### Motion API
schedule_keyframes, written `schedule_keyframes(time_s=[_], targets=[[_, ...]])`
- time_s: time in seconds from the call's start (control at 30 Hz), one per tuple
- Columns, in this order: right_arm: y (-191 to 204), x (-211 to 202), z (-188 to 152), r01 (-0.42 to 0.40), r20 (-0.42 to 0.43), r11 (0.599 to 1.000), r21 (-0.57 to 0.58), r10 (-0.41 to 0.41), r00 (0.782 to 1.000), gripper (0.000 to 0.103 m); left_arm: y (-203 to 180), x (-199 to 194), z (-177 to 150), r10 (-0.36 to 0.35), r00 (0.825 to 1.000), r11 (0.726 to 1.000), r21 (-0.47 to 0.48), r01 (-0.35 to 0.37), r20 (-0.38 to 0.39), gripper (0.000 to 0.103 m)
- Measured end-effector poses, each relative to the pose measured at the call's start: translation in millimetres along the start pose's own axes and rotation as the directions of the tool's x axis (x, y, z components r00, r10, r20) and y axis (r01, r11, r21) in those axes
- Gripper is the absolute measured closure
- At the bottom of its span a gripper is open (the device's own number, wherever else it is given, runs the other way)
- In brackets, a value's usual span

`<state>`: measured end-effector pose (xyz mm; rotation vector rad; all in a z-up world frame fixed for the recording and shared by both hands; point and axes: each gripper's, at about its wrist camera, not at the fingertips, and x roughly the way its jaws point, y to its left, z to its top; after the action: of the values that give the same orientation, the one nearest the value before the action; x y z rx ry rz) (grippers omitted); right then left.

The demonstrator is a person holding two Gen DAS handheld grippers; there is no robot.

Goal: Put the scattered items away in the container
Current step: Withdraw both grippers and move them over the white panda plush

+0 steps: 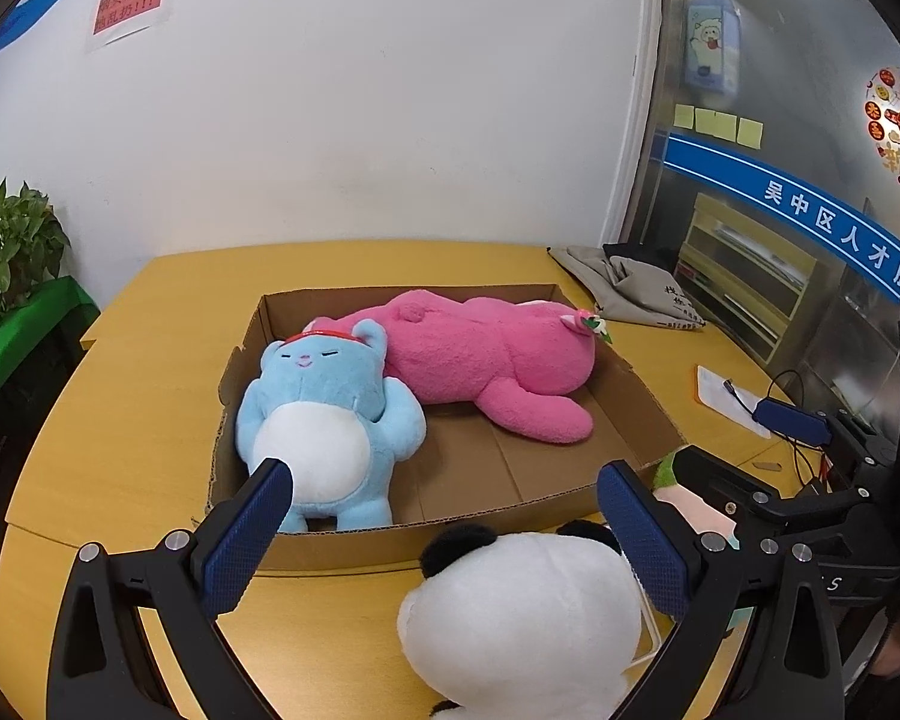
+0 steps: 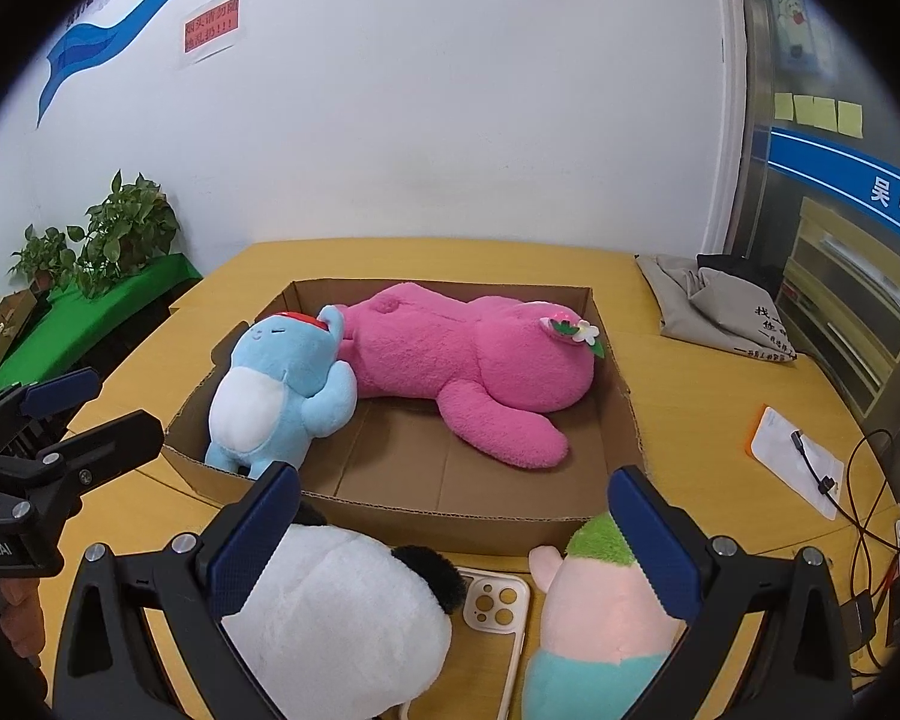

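Both pairs of tongs hang wide apart and empty above the near edge of a yellow worktop (image 2: 690, 372), each poised over a soft toy not yet put away. The left tongs (image 1: 444, 519) frame the white head of a panda toy (image 1: 522, 618), whose black ears sit just below the blue pads, the right pad close beside the head though contact cannot be confirmed. The right tongs (image 2: 453, 525) straddle the gap between that same panda (image 2: 336, 606) and a pink toy with green hair and a teal lower half (image 2: 600, 606), with a cream phone case (image 2: 498, 603) lying flat on the worktop between the two. Beyond them sits the container, a shallow open cardboard box (image 2: 450, 516), already holding a blue bear (image 2: 282, 390) on its back at the left side and a large pink plush animal (image 2: 468, 366) stretched along the far wall, the bear's head touching it. The front right part of the box floor is bare. The job appears roughly half done, with the step in hand being the pick-up of the remaining toys. The next move likely calls for each pair of tongs to lower around its toy, close on the soft body firmly enough to hold it, then lift it clear of the near box wall and set it on the open floor. A grey cloth bag (image 2: 714, 306) and cables (image 2: 858, 480) lie well apart to the right.
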<state>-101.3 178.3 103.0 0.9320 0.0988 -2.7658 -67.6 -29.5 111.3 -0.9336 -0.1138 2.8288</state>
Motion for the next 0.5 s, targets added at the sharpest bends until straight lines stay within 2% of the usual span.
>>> schedule_keyframes(time_s=[0.5], targets=[[-9.5,0.9,-4.0,-0.002,-0.011,1.000,0.022,0.002,1.000,0.000,-8.2,2.3,0.1,-0.003,1.000,1.000,0.018,0.003,-0.006,0.000]])
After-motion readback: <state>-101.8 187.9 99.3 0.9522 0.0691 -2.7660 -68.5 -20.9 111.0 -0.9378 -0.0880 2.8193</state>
